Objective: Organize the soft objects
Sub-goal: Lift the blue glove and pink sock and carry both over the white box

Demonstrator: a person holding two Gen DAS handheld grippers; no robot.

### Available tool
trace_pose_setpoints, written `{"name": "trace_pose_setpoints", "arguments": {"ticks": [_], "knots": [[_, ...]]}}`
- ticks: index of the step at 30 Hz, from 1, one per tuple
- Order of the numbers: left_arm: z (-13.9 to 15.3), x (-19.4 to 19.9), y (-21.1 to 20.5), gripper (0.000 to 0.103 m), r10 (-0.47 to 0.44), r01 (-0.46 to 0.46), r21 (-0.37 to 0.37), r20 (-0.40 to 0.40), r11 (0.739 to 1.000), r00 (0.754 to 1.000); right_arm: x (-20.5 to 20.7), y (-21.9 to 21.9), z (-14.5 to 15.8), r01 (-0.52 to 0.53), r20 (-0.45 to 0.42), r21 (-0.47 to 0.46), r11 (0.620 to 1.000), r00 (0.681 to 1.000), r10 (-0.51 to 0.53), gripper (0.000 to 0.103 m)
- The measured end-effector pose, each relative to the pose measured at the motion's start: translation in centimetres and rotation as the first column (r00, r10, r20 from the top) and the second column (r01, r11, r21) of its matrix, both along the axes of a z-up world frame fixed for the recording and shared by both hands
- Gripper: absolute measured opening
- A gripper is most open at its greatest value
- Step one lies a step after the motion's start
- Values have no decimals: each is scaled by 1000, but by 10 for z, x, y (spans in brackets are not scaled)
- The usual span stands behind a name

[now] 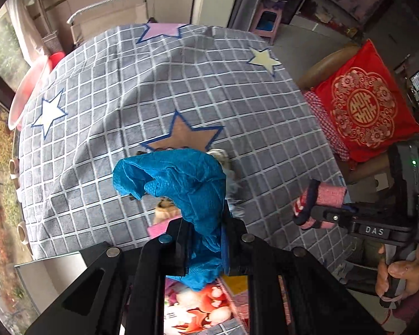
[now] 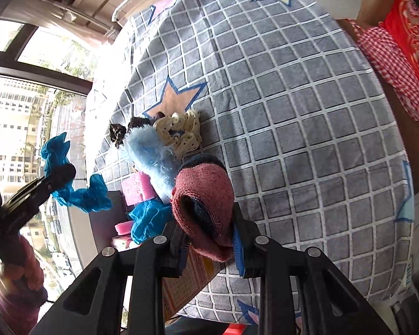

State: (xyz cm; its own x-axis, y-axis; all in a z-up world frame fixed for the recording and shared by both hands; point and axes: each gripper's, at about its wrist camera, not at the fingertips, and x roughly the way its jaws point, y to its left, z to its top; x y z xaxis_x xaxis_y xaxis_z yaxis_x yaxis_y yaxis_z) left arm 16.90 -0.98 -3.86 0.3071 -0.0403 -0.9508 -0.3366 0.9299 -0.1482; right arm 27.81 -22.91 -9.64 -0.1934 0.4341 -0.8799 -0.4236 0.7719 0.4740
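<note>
Your left gripper (image 1: 206,240) is pinching one crumpled blue cloth (image 1: 181,178) and your right gripper (image 2: 209,240) one pink knitted sock (image 2: 204,198), both lifted above the checked bedspread (image 2: 293,111). Both look light and limp, so they should sag and swing; grip bunched folds, not a loose edge. Farther off lie another blue cloth (image 2: 146,217), one fluffy pale-blue piece (image 2: 150,153), one cream dotted scrunchie (image 2: 181,131).

Your left claw (image 1: 202,223) grips a bright blue cloth (image 1: 181,178), your right claw (image 2: 209,223) a pink sock (image 2: 206,195) with navy trim, grey white-gridded bedspread (image 1: 181,83) with blue-outlined stars, cream black-dotted scrunchie (image 2: 181,128), red gold-patterned cushion (image 1: 366,106) far right.
</note>
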Motion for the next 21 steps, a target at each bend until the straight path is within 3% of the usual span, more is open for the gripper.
{"name": "trace_pose_setpoints", "arguments": {"ticks": [9,21], "knots": [[34,21,-109,17,-191,194,-24,77,981,978,4,-55,25,48,36,0,999,998,-48,27],[45,5,-214,17,-347,349,-45,56,936,936,-6,-108,39,-11,72,-16,1000,997,12,27]]}}
